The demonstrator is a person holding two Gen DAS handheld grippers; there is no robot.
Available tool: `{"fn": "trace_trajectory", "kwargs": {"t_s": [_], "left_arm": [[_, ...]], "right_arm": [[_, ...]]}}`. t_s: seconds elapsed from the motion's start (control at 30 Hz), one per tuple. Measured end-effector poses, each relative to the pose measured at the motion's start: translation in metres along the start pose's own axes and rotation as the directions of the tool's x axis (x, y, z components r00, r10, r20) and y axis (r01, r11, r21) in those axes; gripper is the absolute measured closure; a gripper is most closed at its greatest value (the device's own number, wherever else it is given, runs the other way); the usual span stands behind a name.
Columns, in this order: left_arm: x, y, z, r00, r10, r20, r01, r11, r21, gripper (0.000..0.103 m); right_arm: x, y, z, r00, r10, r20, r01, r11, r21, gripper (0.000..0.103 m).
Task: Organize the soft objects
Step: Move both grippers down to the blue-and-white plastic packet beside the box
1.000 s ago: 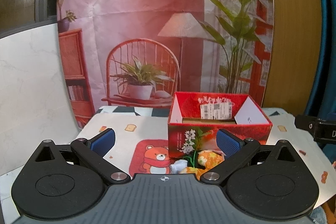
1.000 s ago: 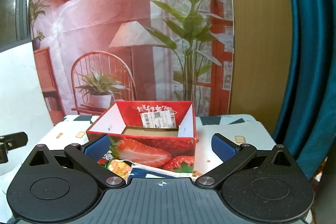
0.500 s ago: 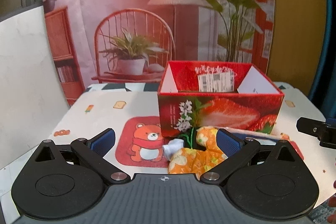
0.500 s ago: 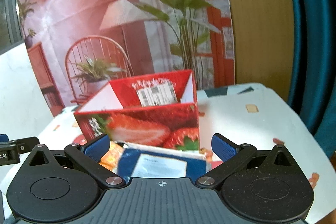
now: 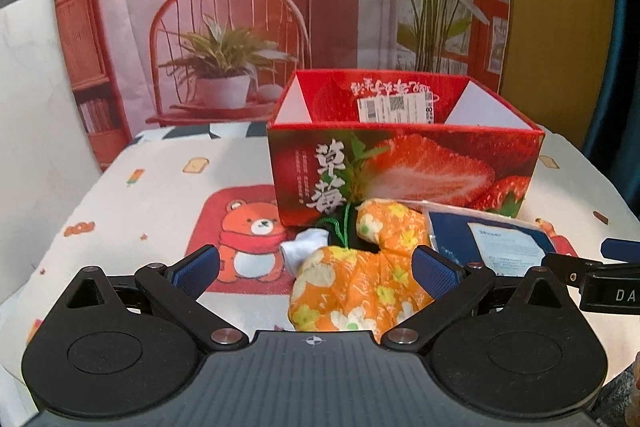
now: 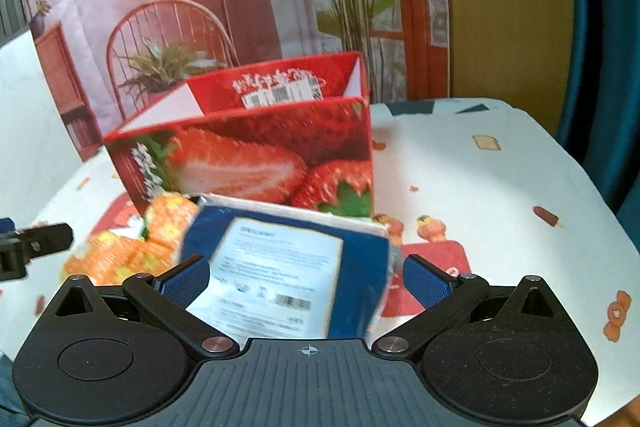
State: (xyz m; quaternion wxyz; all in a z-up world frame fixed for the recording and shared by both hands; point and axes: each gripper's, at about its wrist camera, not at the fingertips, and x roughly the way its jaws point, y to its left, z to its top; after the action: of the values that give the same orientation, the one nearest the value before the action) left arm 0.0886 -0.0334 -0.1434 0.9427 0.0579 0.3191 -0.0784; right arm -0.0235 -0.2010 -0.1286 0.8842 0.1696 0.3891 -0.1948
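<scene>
An orange floral soft toy (image 5: pixel 360 279) with a white tip lies on the table in front of a red strawberry box (image 5: pixel 404 175). My left gripper (image 5: pixel 316 267) is open, its fingers on either side of the toy, not touching it. A blue packet with a white label (image 6: pixel 288 271) lies right of the toy, against the box (image 6: pixel 248 163). My right gripper (image 6: pixel 306 281) is open with the packet between its fingers. The toy also shows in the right wrist view (image 6: pixel 132 247), and the packet in the left wrist view (image 5: pixel 492 243).
The box is open on top and shows nothing inside but a label. The table wears a white cloth (image 5: pixel 160 187) with a bear print. A printed backdrop (image 5: pixel 240 7) stands behind; a teal curtain (image 6: pixel 600 47) hangs at right.
Both grippers have tilted down and moved closer to the table. The toy and the packet now sit between their open fingers. Neither object has moved.
</scene>
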Motion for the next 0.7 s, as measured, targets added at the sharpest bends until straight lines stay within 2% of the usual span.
{"fn": "trace_trajectory", "kwargs": {"t_s": [0.17,0.27,0.43,0.5,0.7], "left_arm": [[0.008,-0.001,-0.006,1.000,-0.022,-0.021,0.022,1.000,-0.005,0.001],[0.014,-0.003,-0.007,0.998,-0.046,-0.043,0.046,0.999,-0.004,0.009],[0.021,-0.005,-0.009,0.995,-0.084,-0.056,0.084,0.996,-0.004,0.021],[0.025,-0.007,-0.009,0.992,-0.106,-0.067,0.107,0.994,-0.002,0.028],[0.036,-0.006,-0.010,0.985,-0.154,-0.074,0.152,0.988,-0.025,0.031]], "right_arm": [[0.010,-0.011,-0.009,1.000,-0.002,-0.028,0.002,1.000,0.026,0.001],[0.019,-0.012,-0.014,0.999,0.013,-0.053,-0.011,1.000,0.023,0.007],[0.027,-0.010,-0.019,0.997,0.006,-0.073,-0.006,1.000,0.002,0.008],[0.032,-0.014,-0.021,0.995,0.027,-0.093,-0.025,0.999,0.029,0.008],[0.047,-0.015,-0.022,0.983,0.118,-0.143,-0.104,0.989,0.101,0.011]]}}
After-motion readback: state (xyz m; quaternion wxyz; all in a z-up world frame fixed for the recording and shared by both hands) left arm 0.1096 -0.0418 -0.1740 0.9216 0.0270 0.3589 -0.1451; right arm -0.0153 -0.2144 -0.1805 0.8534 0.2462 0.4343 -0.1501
